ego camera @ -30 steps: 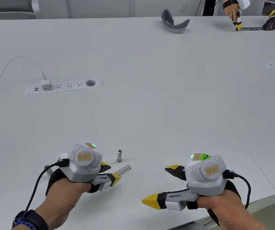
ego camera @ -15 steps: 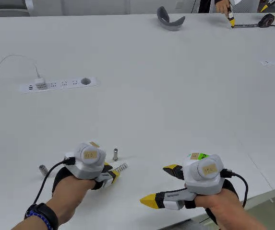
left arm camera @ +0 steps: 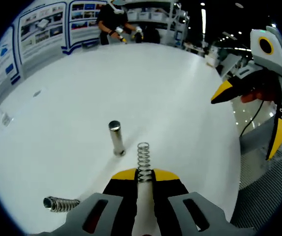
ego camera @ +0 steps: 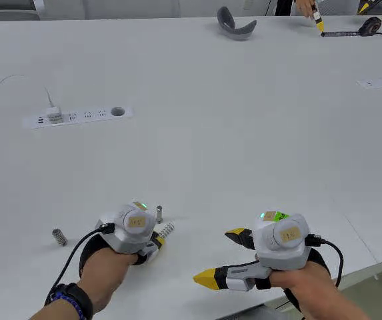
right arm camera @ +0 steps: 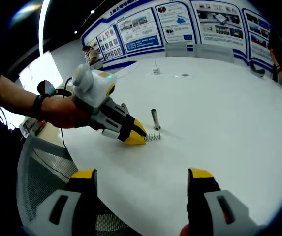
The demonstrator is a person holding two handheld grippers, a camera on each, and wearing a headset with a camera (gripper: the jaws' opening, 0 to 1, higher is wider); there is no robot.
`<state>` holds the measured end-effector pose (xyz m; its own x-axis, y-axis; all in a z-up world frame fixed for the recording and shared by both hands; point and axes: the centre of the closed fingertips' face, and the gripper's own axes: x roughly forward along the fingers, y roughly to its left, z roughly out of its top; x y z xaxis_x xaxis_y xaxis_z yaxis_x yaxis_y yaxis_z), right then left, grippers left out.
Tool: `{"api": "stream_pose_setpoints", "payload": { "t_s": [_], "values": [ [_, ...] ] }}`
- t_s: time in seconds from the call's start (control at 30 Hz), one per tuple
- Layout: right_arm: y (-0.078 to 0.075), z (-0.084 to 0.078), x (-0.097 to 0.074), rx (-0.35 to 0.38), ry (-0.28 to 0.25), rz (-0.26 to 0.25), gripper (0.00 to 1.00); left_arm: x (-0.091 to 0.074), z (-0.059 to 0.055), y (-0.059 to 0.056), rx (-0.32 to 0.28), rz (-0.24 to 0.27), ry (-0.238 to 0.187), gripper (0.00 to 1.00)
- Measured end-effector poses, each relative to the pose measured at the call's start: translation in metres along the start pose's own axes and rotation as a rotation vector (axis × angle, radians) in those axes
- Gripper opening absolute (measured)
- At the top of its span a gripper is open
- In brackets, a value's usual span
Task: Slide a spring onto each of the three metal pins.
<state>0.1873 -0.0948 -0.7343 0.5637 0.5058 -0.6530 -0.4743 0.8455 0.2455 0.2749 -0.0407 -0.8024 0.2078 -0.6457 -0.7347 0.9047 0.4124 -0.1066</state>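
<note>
- At the near edge of the white tabletop, the left gripper has its yellow-tipped jaws clenched on the base coils of a small steel coil spring.
- The spring's long axis runs straight on from the jaws. Its free end points forward, away from the hand. In the head view it sits low over the table, close to level.
- Just beside the free end, apart from it, stands a short silver metal pin. It is upright on its own foot, long axis vertical. Spring and pin are thus roughly crosswise, with the spring's open end aimed past the pin, not down onto its top.
- Judgement: the spring must be tipped mouth-down over the pin head before it can slide on.
- Risk: only the end coils are pinched, so the spring may bend, pivot or flick out if pressed off-centre.
- Risk: the pin looks freestanding, so a sideways nudge from spring or jaw tip would likely topple or roll it.
- The right gripper hovers well apart, jaws spread wide and holding nothing, so nothing steadies the pin.
- Further left lies a second coil spring on its side. I cannot tell whether a pin is inside it.
</note>
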Motion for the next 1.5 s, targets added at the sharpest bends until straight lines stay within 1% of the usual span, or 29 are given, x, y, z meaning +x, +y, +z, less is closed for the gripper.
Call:
{"api": "stream_pose_setpoints", "payload": {
  "t_s": [0.17,0.3,0.4,0.47,0.7,0.83,0.97,1.2,1.3,1.5],
  "values": [
    [0.001,0.001,0.0,0.008,-0.008,0.005,0.76,-0.005,-0.003,-0.003,-0.036,-0.001,-0.002,0.11],
    [0.0,0.0,0.0,0.011,-0.01,0.006,0.76,-0.013,-0.005,-0.005,-0.042,-0.005,-0.007,0.1],
    [0.001,0.0,-0.001,0.013,-0.012,0.008,0.76,-0.02,-0.005,-0.004,-0.068,0.0,-0.023,0.1],
    [0.0,-0.001,-0.001,0.02,-0.015,0.006,0.75,-0.024,-0.005,-0.005,-0.073,-0.001,-0.029,0.1],
    [0.001,-0.001,-0.003,0.031,-0.023,0.009,0.75,-0.039,-0.013,-0.007,-0.085,-0.004,-0.034,0.1],
    [0.001,0.0,-0.004,0.035,-0.028,0.01,0.75,-0.049,-0.016,-0.01,-0.067,-0.007,-0.04,0.1],
    [0.002,0.002,-0.004,0.042,-0.038,0.015,0.74,-0.06,-0.016,-0.012,-0.058,-0.009,-0.048,0.1],
    [0.007,0.005,-0.003,0.047,-0.046,0.029,0.73,-0.077,-0.012,-0.008,-0.062,-0.004,-0.076,0.1],
    [0.007,0.006,-0.002,0.047,-0.049,0.034,0.72,-0.084,-0.013,-0.006,-0.053,-0.003,-0.081,0.1],
    [0.009,0.012,-0.002,0.047,-0.059,0.045,0.71,-0.103,-0.016,0.0,-0.028,0.008,-0.088,0.1]
  ]
}}
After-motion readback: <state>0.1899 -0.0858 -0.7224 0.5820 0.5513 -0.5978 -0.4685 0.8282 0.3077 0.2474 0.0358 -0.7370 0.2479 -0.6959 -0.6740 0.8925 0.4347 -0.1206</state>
